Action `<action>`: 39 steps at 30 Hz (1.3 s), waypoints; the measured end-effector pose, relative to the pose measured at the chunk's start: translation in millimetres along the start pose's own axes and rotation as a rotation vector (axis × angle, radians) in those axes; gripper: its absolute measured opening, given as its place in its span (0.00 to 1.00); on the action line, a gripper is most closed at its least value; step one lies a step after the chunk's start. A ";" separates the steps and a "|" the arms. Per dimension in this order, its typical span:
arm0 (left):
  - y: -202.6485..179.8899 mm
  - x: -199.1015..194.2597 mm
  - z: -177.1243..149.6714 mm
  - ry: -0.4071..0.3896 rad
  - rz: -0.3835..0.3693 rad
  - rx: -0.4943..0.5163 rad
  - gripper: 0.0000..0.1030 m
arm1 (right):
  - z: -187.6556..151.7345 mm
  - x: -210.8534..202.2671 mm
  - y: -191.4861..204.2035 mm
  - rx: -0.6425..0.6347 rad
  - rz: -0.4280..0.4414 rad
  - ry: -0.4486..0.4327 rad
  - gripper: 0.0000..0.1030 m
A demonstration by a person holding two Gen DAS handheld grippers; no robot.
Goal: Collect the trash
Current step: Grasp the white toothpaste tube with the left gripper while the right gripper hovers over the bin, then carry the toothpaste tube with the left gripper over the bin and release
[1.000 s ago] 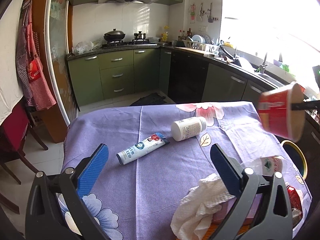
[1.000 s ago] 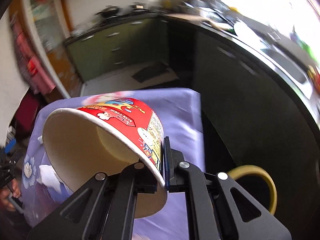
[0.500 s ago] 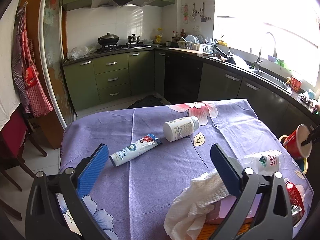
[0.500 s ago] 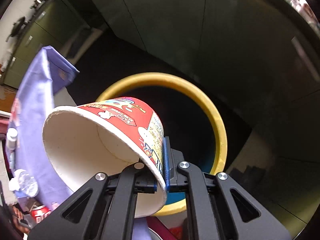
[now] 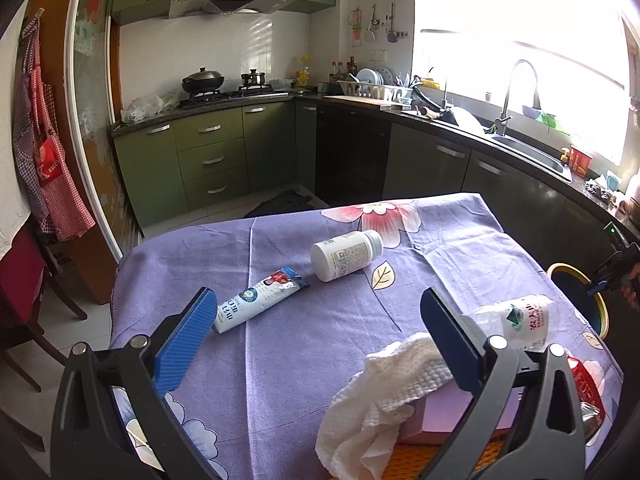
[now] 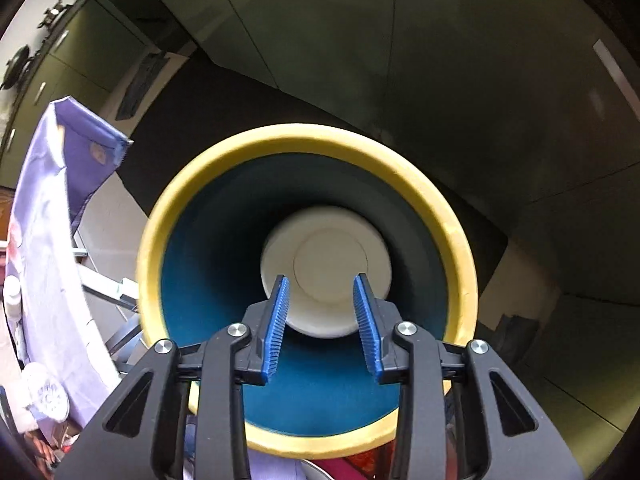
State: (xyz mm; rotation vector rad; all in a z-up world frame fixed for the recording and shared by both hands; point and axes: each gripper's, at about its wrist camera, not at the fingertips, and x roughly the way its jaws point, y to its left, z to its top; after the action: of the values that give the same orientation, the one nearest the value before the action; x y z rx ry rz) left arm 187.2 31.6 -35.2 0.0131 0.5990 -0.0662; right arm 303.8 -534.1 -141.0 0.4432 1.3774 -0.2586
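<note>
Now right hand-held gripper opening, nothing between, above bin; left hand-held gripper apart (labels unreadable).

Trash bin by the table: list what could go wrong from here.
1. The right gripper hangs over the bin with jaws opening and nothing between them; lowering could knock the yellow rim.
2. The crumpled tissue lies against the left gripper's finger; a grab could drag the pink box beneath.
3. The pill bottle lies sideways and may roll.
</note>
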 end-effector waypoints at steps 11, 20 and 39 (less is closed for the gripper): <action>30.8 35.4 29.6 0.116 -0.061 0.178 0.94 | -53.7 -42.4 41.1 -0.130 0.084 -0.076 0.43; 45.8 125.3 12.2 0.292 -0.147 0.438 0.92 | -67.2 -36.9 55.5 -0.169 0.115 -0.069 0.45; 62.3 150.9 -3.7 0.435 -0.266 0.295 0.18 | -64.6 -17.2 82.5 -0.203 0.155 -0.059 0.46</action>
State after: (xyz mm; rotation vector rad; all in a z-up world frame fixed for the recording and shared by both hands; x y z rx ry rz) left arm 313.5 85.0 -123.8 0.2390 1.0192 -0.4171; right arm 279.0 -433.1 -120.0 0.3675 1.2898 -0.0039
